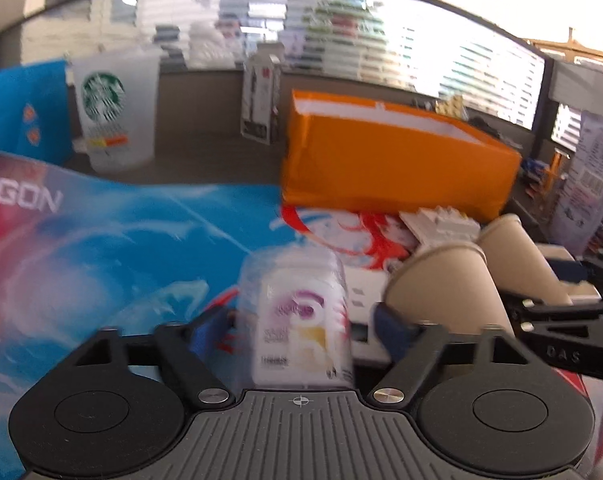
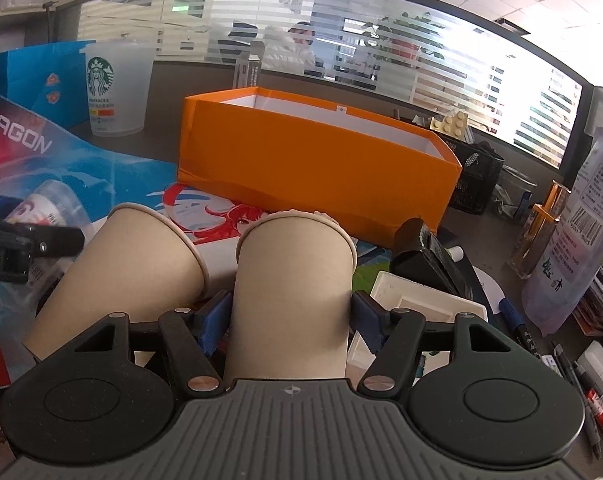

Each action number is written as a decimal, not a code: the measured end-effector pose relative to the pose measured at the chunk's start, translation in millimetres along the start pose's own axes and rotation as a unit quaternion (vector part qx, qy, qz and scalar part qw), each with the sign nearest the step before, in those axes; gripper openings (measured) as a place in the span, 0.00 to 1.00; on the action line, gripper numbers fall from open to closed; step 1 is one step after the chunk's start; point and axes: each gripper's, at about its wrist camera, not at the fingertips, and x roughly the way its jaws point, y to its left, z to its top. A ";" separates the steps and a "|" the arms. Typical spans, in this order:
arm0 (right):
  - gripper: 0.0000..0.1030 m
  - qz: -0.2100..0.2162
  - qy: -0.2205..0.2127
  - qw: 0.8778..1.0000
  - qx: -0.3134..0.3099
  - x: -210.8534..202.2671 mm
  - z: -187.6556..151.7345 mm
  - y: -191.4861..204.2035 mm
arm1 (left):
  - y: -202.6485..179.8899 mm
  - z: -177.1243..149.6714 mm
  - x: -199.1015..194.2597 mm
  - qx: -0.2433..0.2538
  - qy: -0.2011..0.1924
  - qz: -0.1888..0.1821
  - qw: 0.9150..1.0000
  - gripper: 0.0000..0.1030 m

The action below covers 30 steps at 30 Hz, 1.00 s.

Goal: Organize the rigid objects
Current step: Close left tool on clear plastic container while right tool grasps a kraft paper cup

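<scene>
Clear plastic cup sits clamped in the left gripper; the right gripper clamps a paper cup.

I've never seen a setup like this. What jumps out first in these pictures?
The big open orange box at the desk's middle dominates. Just before it, the right tool grips a tan paper cup, a second paper cup beside it. The left tool closes around a clear printed cup.
</scene>
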 end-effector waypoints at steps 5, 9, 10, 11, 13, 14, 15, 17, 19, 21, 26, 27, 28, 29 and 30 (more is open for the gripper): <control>0.60 -0.008 0.001 1.000 -0.014 5.1 -1.0 1.8 | 0.1 -3.1 3.0 -0.007 0.005 -0.009 1.000 0.52; 0.59 -0.019 -0.008 0.999 -0.035 6.0 -4.0 7.7 | 4.3 -1.2 0.4 -0.021 0.001 -0.012 1.000 0.52; 0.58 -0.020 -0.010 0.999 -0.036 5.2 -4.2 8.2 | 4.8 0.2 -2.1 -0.021 -0.004 -0.011 1.000 0.52; 0.58 -0.019 -0.009 0.999 -0.031 4.8 -3.8 6.9 | 4.3 2.1 -3.7 -0.020 -0.009 -0.010 1.000 0.52; 0.57 -0.012 -0.007 1.000 -0.008 3.6 -2.1 0.6 | 4.1 5.7 -8.8 -0.017 -0.019 -0.007 1.000 0.52; 0.57 -0.009 -0.008 1.000 -0.001 2.4 -1.2 -1.5 | 3.6 7.7 -10.5 -0.015 -0.022 -0.006 1.000 0.52; 0.57 -0.011 -0.011 1.000 0.002 1.0 -0.3 -3.0 | 3.2 9.3 -12.0 -0.013 -0.025 -0.005 1.000 0.52; 0.57 -0.013 -0.017 1.000 0.002 -2.9 2.0 -3.8 | 2.2 12.4 -14.8 -0.011 -0.031 0.000 0.999 0.52; 0.57 -0.017 -0.024 1.000 0.002 -7.1 4.0 -3.8 | 2.0 15.9 -16.3 -0.010 -0.035 0.003 0.999 0.52; 0.57 -0.017 -0.028 0.999 0.002 -10.2 5.4 -3.8 | 2.1 19.1 -17.3 -0.012 -0.037 0.004 0.999 0.52; 0.57 -0.021 -0.037 0.999 0.008 -17.1 8.9 -8.6 | 2.2 25.5 -19.9 -0.012 -0.042 0.005 0.999 0.52; 0.57 -0.021 -0.038 0.999 0.010 -18.7 9.7 -10.0 | 2.5 26.8 -19.9 -0.014 -0.041 0.004 0.999 0.52; 0.57 -0.023 -0.041 0.999 0.011 -20.2 10.8 -11.1 | 2.8 27.4 -19.4 -0.016 -0.040 0.003 0.999 0.52; 0.57 -0.026 -0.044 0.999 0.011 -21.8 11.9 -11.4 | 3.1 28.3 -19.4 -0.019 -0.038 0.001 0.999 0.52; 0.57 -0.028 -0.047 0.998 0.011 -23.4 13.2 -12.3 | 3.3 29.6 -18.9 -0.021 -0.038 -0.001 0.999 0.52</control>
